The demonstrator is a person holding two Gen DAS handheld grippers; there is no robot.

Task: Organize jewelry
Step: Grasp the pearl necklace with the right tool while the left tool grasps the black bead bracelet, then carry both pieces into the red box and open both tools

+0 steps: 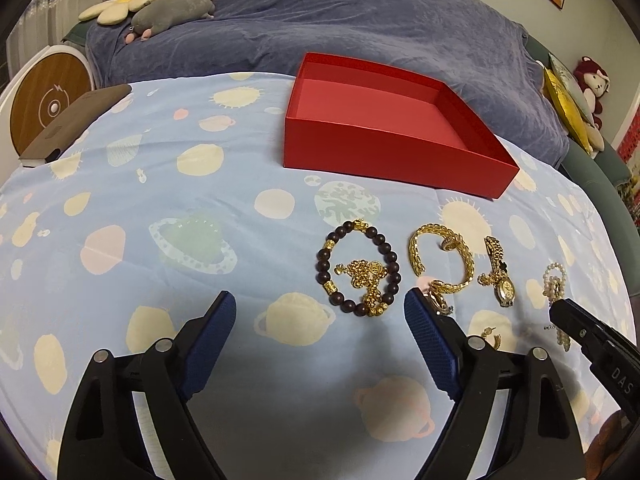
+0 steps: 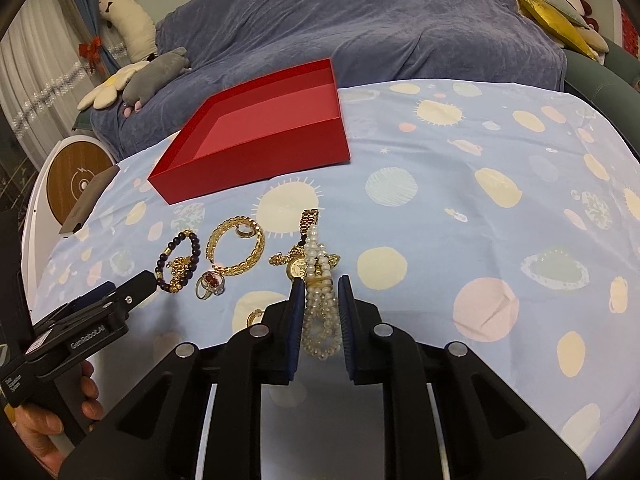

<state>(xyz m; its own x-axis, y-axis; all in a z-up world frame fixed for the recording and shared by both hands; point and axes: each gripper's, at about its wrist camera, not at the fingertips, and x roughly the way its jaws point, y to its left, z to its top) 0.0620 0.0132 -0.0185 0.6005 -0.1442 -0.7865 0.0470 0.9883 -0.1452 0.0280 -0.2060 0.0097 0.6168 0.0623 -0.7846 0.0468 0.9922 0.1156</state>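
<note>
An empty red box (image 1: 380,148) (image 2: 260,152) stands at the far side of the blue planet-print cloth. In front of it lie a dark bead bracelet (image 1: 320,264) (image 2: 196,242), a gold chain bracelet (image 1: 416,248) (image 2: 256,248), a gold watch (image 1: 506,290) (image 2: 296,267), a red-stone ring (image 2: 210,280) and a small gold earring (image 1: 490,338). My right gripper (image 2: 320,284) is shut on a pearl bracelet (image 2: 320,316) (image 1: 554,276), whose loops hang between the pads. My left gripper (image 1: 320,296) stands open just short of the bead bracelet, with nothing between its fingers.
A dark flat case (image 1: 76,120) lies at the cloth's left edge beside a round white and wood device (image 1: 48,108). Behind the cloth is a sofa under a blue blanket (image 1: 360,20) with plush toys (image 1: 172,8). A hand (image 2: 40,432) holds the left gripper.
</note>
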